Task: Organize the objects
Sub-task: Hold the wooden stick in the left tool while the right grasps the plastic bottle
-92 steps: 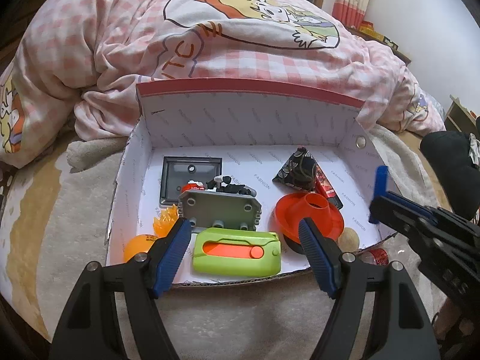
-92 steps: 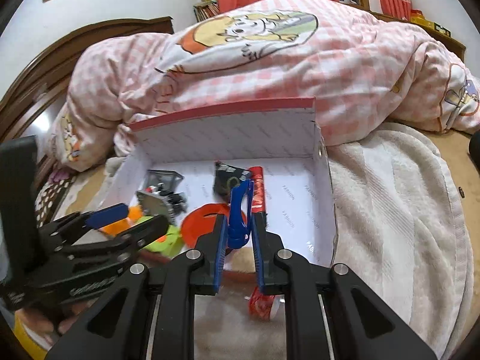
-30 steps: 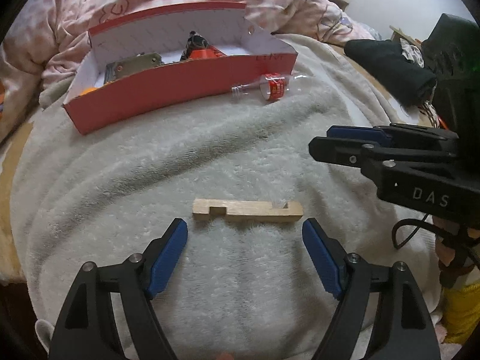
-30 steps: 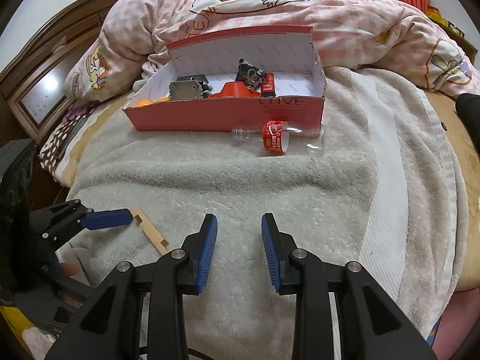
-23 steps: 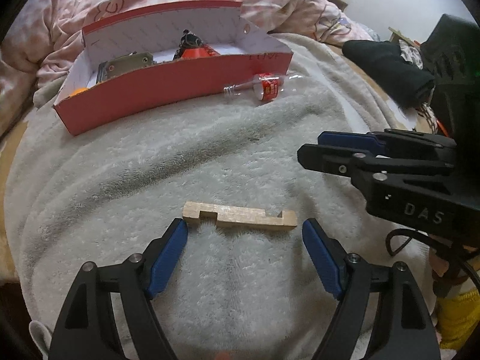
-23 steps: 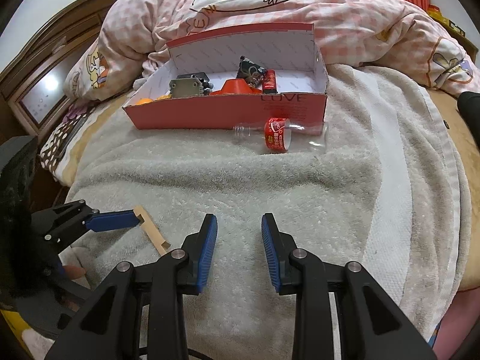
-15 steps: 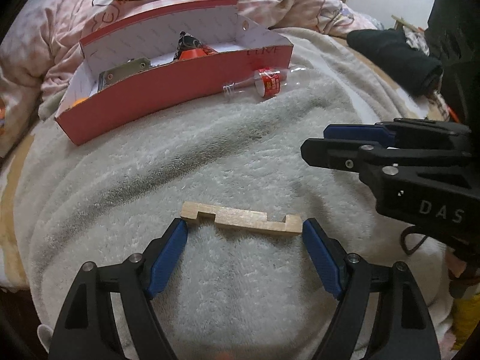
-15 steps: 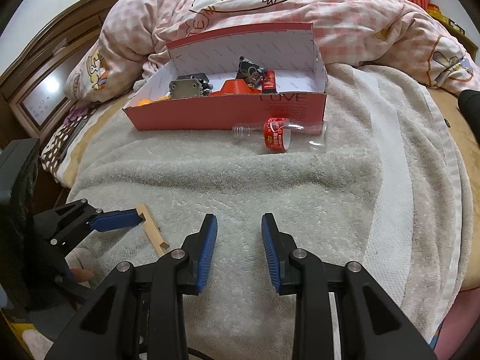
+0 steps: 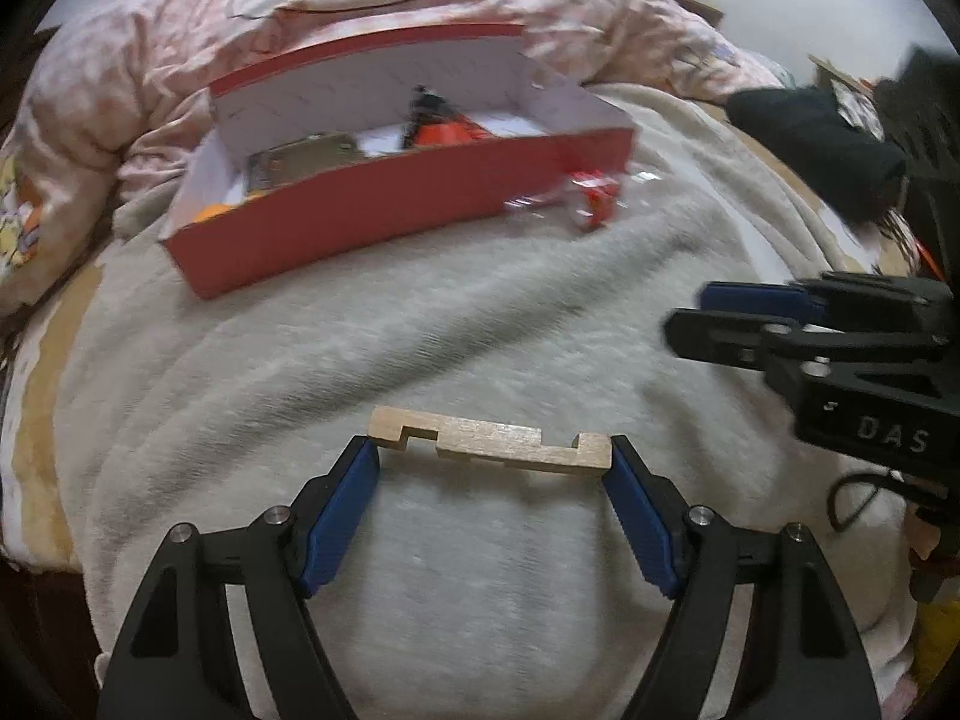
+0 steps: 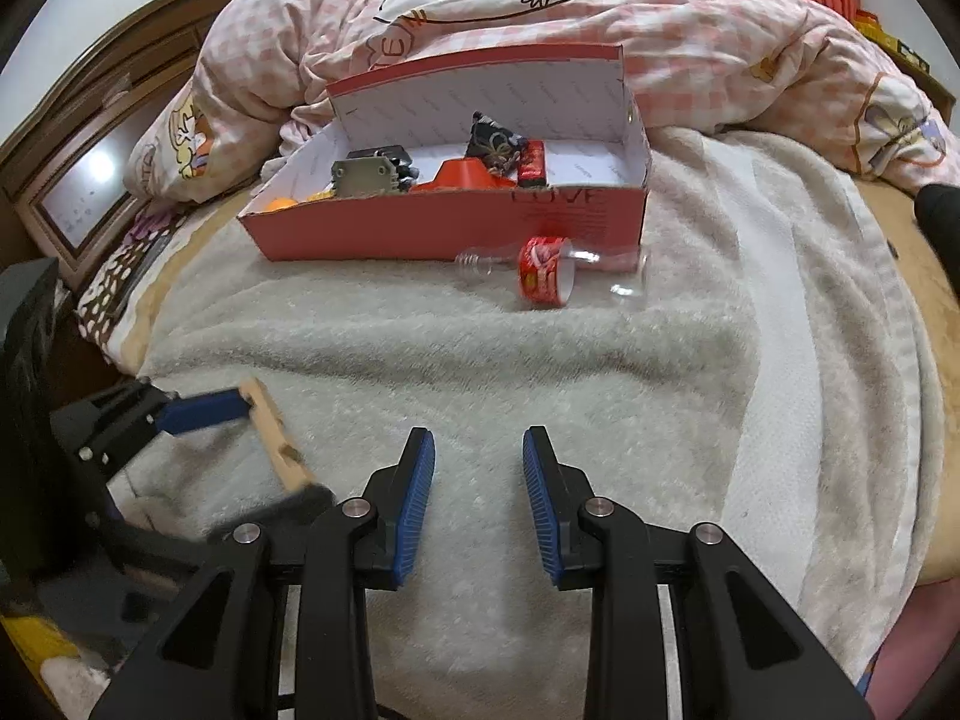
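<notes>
In my left wrist view the left gripper (image 9: 489, 450) is spread wide with its blue fingertips (image 9: 363, 459) at the two ends of the notched wooden block (image 9: 489, 443), low in the centre of the frame on the grey blanket (image 9: 420, 324); I cannot tell whether the pads actually press on it. My right gripper (image 10: 478, 450) hangs part-open and empty over bare blanket at the bottom centre of its view. The red box (image 10: 456, 222) sits at upper centre, with the clear bottle (image 10: 552, 270) lying just in front of it.
</notes>
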### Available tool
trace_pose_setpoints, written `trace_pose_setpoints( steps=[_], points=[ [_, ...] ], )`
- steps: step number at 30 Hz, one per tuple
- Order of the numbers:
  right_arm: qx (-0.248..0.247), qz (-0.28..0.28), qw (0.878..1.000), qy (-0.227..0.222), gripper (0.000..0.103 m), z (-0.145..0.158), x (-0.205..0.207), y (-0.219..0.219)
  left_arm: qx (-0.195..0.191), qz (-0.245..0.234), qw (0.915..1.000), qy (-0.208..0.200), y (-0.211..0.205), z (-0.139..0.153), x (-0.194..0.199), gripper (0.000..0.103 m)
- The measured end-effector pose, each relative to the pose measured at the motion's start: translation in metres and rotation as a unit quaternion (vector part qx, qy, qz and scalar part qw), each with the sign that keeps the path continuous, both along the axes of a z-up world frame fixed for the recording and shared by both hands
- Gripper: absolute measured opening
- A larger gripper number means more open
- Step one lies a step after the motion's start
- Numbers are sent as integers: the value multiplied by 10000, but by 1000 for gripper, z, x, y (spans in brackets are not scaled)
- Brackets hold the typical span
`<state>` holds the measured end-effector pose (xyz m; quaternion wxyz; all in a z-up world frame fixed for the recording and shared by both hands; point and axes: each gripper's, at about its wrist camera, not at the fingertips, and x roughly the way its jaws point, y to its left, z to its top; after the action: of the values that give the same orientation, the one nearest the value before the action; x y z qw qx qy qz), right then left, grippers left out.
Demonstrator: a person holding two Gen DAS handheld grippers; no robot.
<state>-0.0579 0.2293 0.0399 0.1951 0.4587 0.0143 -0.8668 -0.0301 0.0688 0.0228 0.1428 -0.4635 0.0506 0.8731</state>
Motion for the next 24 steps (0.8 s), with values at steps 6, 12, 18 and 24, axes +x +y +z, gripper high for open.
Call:
trace_pose_setpoints(
  steps=[6, 12, 18, 24],
  points=[
    [472, -133, 9982, 357, 73, 14, -28, 5, 82, 474, 9988, -56, -25, -2, -17, 77],
    [921, 179, 9948, 397, 73, 20, -71, 3, 147, 539, 9984, -65, -32, -3, -20, 77],
    [1087, 597, 9923, -20, 72, 0, -90, -8, 153, 531, 9985, -48, -33, -2, -20, 77],
    [796, 1058, 9910, -178, 72, 0, -64, -19, 300, 550, 9980, 3, -39, 2, -21, 77]
  ],
)
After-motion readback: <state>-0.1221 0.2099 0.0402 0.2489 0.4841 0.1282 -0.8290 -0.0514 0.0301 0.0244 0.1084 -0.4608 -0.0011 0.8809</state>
